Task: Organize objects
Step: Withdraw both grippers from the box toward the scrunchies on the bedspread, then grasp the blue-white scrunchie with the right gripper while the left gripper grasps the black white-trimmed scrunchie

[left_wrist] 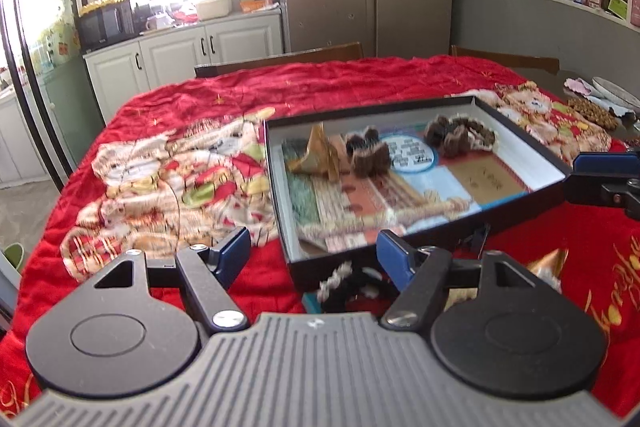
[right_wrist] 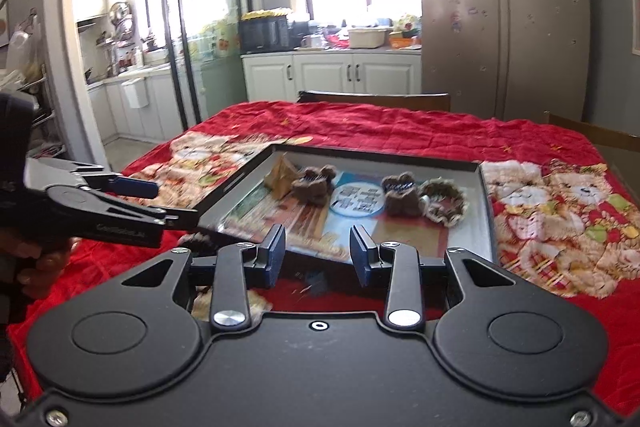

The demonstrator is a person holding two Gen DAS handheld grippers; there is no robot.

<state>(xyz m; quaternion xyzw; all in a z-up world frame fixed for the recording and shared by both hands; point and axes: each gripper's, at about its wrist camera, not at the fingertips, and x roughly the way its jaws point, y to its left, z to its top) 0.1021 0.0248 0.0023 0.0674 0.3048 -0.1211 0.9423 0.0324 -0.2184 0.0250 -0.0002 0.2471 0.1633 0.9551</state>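
Observation:
A shallow black box (left_wrist: 436, 211) (right_wrist: 489, 211) with a picture-printed bottom sits on the red quilted cloth. Inside lie a gold folded packet (left_wrist: 320, 155) (right_wrist: 282, 177), brown furry hair clips (left_wrist: 366, 155) (right_wrist: 314, 185) (right_wrist: 402, 195) and a furry ring (left_wrist: 460, 135) (right_wrist: 446, 201). My left gripper (left_wrist: 314, 255) is open at the box's near left corner, above a black-and-white furry item (left_wrist: 348, 285). My right gripper (right_wrist: 318, 255) is open at the box's near edge; it also shows at the box's right side in the left wrist view (left_wrist: 604, 179).
Another gold packet (left_wrist: 548, 265) lies on the cloth right of my left gripper. Plates and snacks (left_wrist: 592, 111) sit at the table's far right. Wooden chairs (right_wrist: 376, 101) stand behind the table. Kitchen cabinets and a fridge lie beyond.

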